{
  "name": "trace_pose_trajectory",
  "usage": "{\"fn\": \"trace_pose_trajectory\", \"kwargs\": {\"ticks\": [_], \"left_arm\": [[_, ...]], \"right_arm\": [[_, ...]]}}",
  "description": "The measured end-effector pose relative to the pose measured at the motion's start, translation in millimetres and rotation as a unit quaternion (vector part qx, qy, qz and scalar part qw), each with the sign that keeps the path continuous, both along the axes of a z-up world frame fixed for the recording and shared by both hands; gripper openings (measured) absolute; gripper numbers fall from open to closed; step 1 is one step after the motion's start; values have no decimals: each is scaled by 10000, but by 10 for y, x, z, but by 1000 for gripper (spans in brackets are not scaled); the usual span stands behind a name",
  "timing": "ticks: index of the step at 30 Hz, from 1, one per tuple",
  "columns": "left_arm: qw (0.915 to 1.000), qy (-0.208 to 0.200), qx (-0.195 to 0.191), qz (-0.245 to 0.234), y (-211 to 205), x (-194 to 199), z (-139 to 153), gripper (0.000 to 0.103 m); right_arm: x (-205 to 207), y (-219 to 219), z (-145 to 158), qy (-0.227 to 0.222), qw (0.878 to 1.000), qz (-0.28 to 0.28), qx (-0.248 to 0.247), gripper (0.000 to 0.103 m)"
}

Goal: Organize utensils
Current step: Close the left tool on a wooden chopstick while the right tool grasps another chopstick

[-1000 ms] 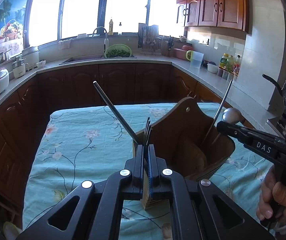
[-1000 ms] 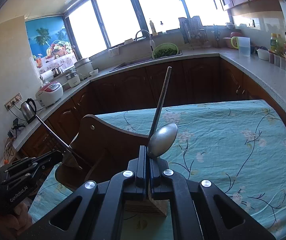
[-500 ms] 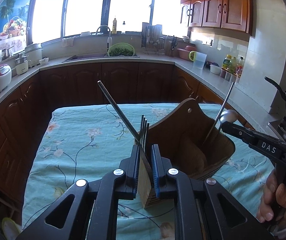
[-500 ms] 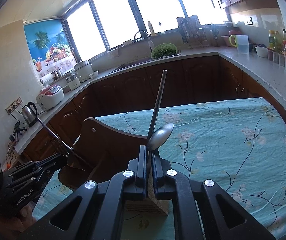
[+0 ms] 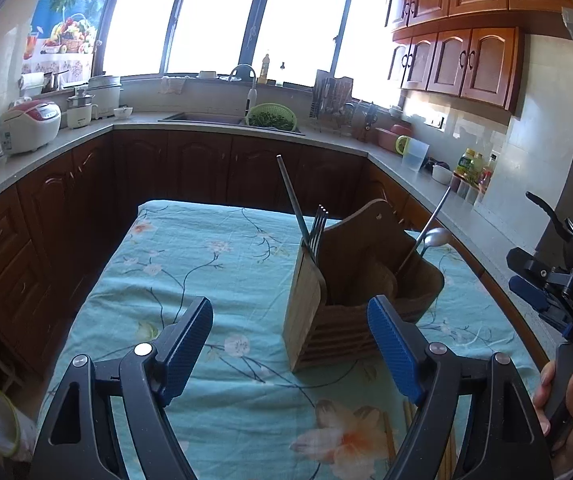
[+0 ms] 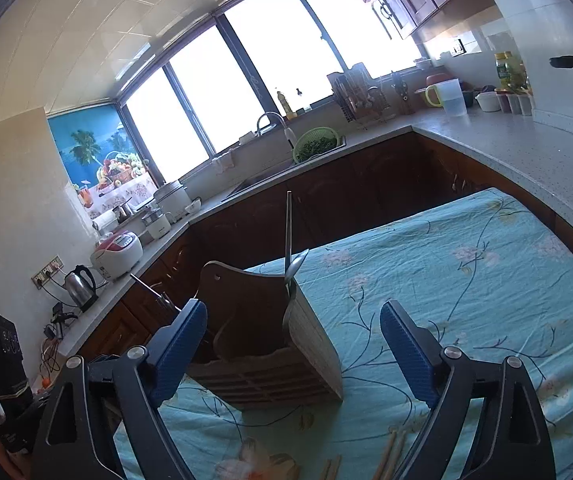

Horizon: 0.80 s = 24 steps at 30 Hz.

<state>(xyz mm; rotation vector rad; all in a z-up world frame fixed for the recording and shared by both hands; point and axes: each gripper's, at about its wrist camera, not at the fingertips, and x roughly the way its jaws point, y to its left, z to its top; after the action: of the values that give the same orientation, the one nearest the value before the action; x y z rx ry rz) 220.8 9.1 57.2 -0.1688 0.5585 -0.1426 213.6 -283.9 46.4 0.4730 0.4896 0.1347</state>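
A wooden utensil holder (image 5: 350, 300) (image 6: 270, 344) stands on the floral tablecloth. At its left end a fork (image 5: 318, 224) and a long metal handle (image 5: 289, 192) stick up. At its right end lean a spoon (image 5: 437, 236) (image 6: 297, 266) and another handle (image 6: 288, 228). My left gripper (image 5: 288, 312) is opening, its blue pads wide apart, with nothing pressed between them and the holder just beyond the tips. My right gripper (image 6: 294, 316) (image 5: 522, 278) is opening the same way, short of the holder's other end. Wooden chopsticks (image 6: 390, 452) (image 5: 408, 420) lie on the cloth close to me.
The teal-clothed table (image 5: 206, 264) sits inside a U of dark cabinets and grey counter (image 6: 526, 148). A kettle (image 6: 80, 284), a rice cooker (image 5: 30, 124) and a green basket (image 5: 272, 118) by the sink stand there. A hand (image 5: 566, 396) holds the right tool.
Both grippers were shut on the holder's end walls. They have let go, opened wide and drawn back, and the holder stays on the cloth.
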Motion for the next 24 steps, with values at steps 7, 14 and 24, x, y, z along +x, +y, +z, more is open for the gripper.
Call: {"fn": "trace_pose_trajectory", "kwargs": {"ticks": [7, 14, 24], "left_arm": [[9995, 199, -250, -19, 104, -443, -134, 81], [9983, 431, -392, -18, 154, -772, -268, 81], [9958, 818, -392, -111, 71, -993, -480, 81]], "right_arm": [[-582, -66, -80, 122, 9997, -225, 0, 93], [-1070, -168, -278, 409, 9981, -449, 55, 93], [-1532, -179, -635, 851, 9946, -590, 19, 93]]}}
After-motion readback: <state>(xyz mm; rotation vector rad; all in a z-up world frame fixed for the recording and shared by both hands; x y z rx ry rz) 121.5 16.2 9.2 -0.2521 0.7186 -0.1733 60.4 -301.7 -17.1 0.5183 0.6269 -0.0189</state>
